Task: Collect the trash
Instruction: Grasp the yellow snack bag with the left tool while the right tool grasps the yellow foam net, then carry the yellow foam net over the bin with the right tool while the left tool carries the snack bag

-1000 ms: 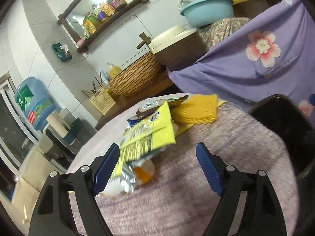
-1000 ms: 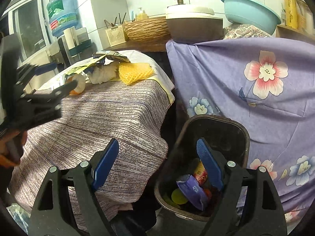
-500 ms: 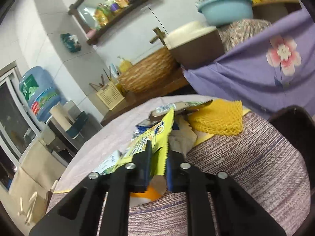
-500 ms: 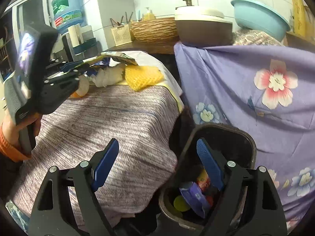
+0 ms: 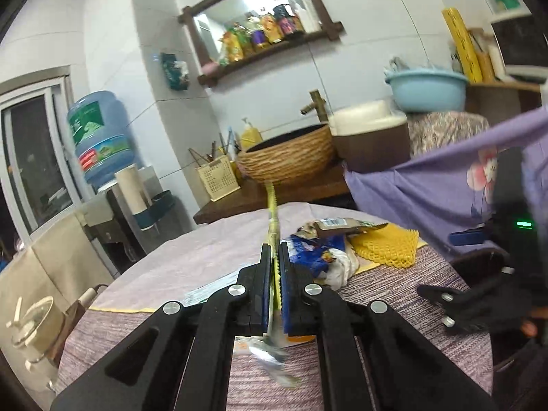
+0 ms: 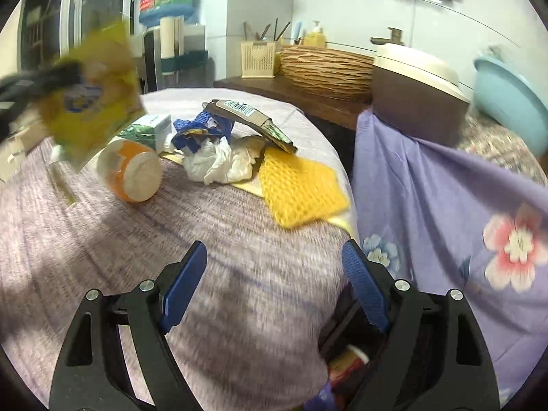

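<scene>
My left gripper [image 5: 274, 284] is shut on a yellow snack wrapper [image 5: 272, 212], seen edge-on, held above the table. In the right wrist view the same wrapper [image 6: 92, 99] hangs blurred at the far left, lifted off the cloth. My right gripper [image 6: 274, 284] is open and empty over the table's near edge. On the table lie an orange-and-white cup [image 6: 132, 169] on its side, crumpled white paper [image 6: 219, 162], a blue wrapper [image 6: 198, 130], a brown packet [image 6: 250, 120], a small green-and-white box [image 6: 150, 130] and a yellow foam net [image 6: 301, 188]. The black trash bin [image 6: 346, 363] sits below right.
A purple flowered cloth [image 6: 445, 205] hangs to the right of the table. Behind are a wicker basket [image 6: 325, 65], a brown pot with white lid [image 6: 414, 96], a blue basin [image 6: 510, 102] and a water bottle [image 5: 99, 137]. The right gripper shows in the left wrist view [image 5: 479, 301].
My left gripper shut on the yellow wrapper and lifted it off the pile. My right gripper swung from above the bin to over the table, still open.
</scene>
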Tool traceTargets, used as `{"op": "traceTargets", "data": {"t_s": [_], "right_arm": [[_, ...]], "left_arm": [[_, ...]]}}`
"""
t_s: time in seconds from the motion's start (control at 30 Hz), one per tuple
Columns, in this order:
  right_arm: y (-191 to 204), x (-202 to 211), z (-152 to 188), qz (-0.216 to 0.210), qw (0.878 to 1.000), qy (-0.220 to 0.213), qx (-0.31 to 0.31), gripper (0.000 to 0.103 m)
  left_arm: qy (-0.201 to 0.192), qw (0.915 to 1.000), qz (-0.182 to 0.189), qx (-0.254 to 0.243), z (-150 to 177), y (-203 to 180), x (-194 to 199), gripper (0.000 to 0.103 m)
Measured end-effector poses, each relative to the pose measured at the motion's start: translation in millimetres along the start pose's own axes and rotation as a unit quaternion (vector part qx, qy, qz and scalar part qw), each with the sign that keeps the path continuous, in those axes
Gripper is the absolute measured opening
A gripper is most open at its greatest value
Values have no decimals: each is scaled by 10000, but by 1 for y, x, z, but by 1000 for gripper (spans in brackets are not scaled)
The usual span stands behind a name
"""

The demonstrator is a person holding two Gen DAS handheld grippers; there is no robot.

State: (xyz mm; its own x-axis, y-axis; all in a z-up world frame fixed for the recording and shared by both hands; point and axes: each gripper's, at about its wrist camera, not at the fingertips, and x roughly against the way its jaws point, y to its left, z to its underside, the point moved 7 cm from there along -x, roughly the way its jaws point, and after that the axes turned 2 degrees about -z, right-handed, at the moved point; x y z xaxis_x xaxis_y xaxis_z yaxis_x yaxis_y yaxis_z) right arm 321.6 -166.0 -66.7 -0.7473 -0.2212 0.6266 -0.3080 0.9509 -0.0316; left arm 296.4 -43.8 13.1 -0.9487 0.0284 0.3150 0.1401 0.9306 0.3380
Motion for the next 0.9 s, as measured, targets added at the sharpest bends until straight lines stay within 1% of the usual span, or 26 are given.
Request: {"op": "traceTargets", "data": {"t_s": [0.03, 0.1, 0.2, 0.23, 0.3, 0.33, 0.37, 0.4, 0.43, 0.57, 0.67, 0.77, 0.9], "right_arm": [[-1, -5, -3, -19, 10000, 49, -16, 74], [-2, -19, -11, -101, 9998, 163, -44, 71], [-3, -38, -18, 82, 9995, 297, 118, 65], [-3, -44, -20, 95, 9992, 351, 135, 63], [-4, -52, -22, 85, 9990, 417, 136, 61], [-4, -56, -22, 128, 9986, 486, 138, 58], [-4, -60, -22, 177, 9983, 526, 165, 48], [-5, -63, -22, 204, 9980, 572, 161, 41], [-5, -65, -21, 202, 9979, 610, 121, 31], [-5, -58, -21, 224, 9984, 518, 66, 17], [-2, -46, -19, 105, 9990, 438, 15, 13], [1, -30, -14, 15, 9994, 335, -33, 13], [5, -4, -4, -156, 9995, 205, -202, 13]], "left_arm": [[-10, 10000, 22, 75, 0, 4, 4, 6], [-24, 9997, 45, 222, 3, 13, 13, 6], [-69, 9994, 41, 344, 5, 23, 26, 6], [-102, 9991, 41, 398, 6, 26, 31, 6], [-142, 9988, 34, 477, 6, 31, 38, 6], [-152, 9985, 36, 529, 7, 33, 41, 6], [-151, 9983, 39, 561, 8, 35, 43, 6], [-138, 9979, 45, 627, 10, 37, 45, 6], [-124, 9976, 51, 682, 11, 38, 47, 6], [-77, 9963, 33, 851, 19, 43, 54, 6], [-64, 9949, 55, 1005, 23, 45, 60, 6], [-29, 9937, 85, 1118, 27, 44, 67, 6], [23, 9922, 217, 1231, 34, 37, 75, 6]]}}
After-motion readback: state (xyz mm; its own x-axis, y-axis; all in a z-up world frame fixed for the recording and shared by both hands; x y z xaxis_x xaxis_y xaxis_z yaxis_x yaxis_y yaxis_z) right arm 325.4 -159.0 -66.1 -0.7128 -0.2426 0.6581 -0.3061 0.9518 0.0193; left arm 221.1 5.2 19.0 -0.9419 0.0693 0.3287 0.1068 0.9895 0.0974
